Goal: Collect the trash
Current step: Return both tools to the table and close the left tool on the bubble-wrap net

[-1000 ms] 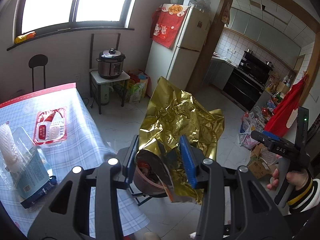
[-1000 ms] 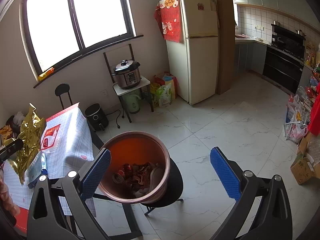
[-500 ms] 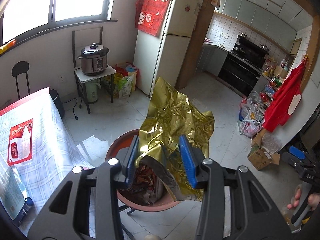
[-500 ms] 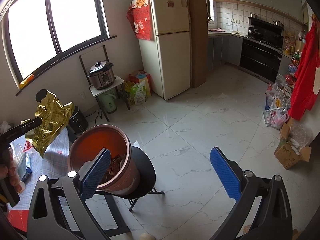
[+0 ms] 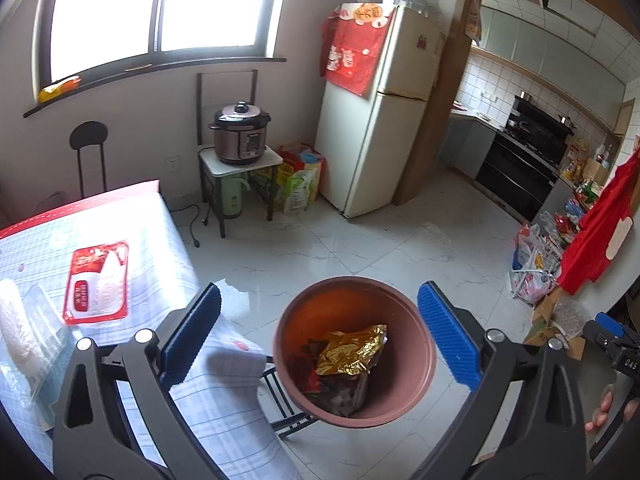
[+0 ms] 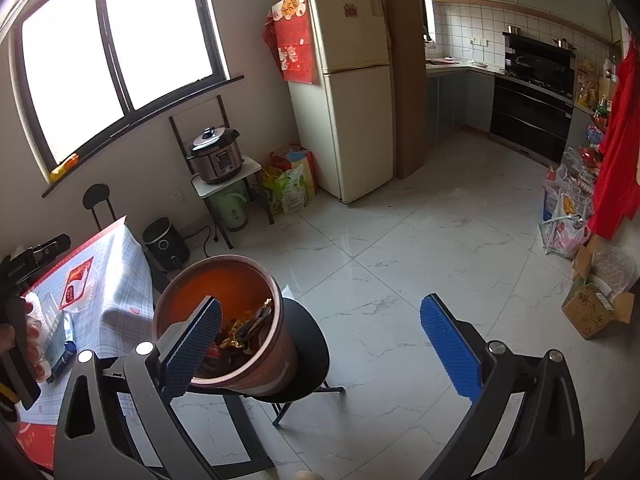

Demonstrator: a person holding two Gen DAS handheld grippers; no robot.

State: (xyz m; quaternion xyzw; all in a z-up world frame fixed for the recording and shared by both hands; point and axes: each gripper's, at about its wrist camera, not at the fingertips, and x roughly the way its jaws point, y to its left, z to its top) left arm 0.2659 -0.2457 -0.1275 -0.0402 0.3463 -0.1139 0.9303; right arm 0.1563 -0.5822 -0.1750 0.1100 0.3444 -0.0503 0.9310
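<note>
Left wrist view: the left tongs [image 5: 318, 338] are opening, jaws wide with nothing between them, above a round terracotta-coloured bin [image 5: 416, 384]. A crumpled gold foil wrapper [image 5: 350, 350] lies inside on darker scraps, its long axis running from near left to far right. On the checked cloth of the surface [image 5: 160, 248], at left, lies a flat red-and-white packet [image 5: 98, 280]; its print is too small to read. The right tongs [image 6: 320, 344] also stand wide and empty.
</note>
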